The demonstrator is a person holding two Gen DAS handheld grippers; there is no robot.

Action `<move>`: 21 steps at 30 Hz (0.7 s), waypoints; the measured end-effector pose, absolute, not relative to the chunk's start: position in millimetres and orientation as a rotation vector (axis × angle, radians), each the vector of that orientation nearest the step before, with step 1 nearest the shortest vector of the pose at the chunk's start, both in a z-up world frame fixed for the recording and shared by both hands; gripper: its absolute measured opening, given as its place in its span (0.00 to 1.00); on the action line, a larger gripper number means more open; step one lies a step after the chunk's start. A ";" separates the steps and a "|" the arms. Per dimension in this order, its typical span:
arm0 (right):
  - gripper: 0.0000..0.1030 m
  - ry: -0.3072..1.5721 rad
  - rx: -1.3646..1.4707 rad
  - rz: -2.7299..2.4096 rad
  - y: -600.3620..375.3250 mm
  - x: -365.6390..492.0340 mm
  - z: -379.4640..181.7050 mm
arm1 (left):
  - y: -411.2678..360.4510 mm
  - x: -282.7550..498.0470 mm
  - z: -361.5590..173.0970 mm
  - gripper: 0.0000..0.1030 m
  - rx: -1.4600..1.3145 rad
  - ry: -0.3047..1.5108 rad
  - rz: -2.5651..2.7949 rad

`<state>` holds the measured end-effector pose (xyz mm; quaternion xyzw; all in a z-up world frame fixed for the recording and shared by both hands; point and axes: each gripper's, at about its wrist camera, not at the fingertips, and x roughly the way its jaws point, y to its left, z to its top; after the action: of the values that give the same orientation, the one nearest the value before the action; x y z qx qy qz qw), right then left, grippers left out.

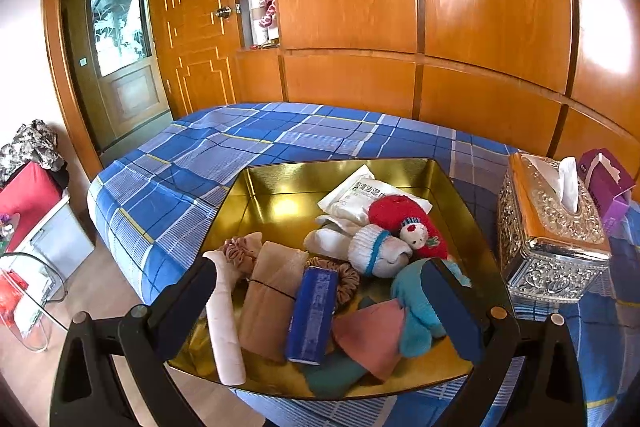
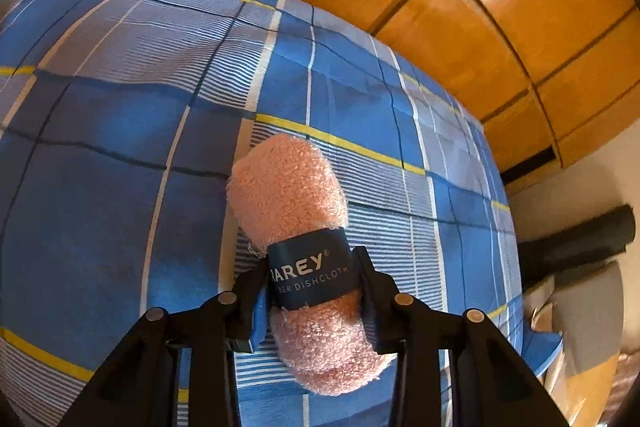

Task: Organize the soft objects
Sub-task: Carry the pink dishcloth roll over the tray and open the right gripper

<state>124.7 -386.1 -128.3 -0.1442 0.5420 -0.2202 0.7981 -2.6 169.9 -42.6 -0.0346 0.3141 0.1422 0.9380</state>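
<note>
Item: rolled pink dishcloth [image 2: 298, 247], clamped at its paper band between the right gripper [image 2: 312, 291] fingers, above the bed [image 2: 120, 147].
Left gripper [image 1: 320, 307]: fingers wide, empty, straddling the gold tray [image 1: 280, 183].
Handling: keep the squeeze on the band; lower into bare tray floor beyond the fingers.

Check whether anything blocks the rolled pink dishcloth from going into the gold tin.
The right gripper holds the rolled pink dishcloth. The gold tin has no lid; its far left corner is bare. The open left gripper hovers over its near side.
</note>
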 end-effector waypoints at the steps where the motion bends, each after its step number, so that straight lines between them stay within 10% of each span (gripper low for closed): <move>1: 0.35 1.180 -0.249 -0.460 -388.4 129.4 -123.6 | 170.7 -3.5 -43.0 1.00 -0.068 0.642 0.291; 21: 0.36 0.837 -0.282 0.180 -137.2 205.2 92.0 | 174.5 -8.1 -41.8 1.00 -0.093 0.650 0.267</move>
<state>205.2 -137.2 92.0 -0.1362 0.4046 0.0871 0.9001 -8.1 174.5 -41.8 -0.0457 0.3185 0.1305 0.9378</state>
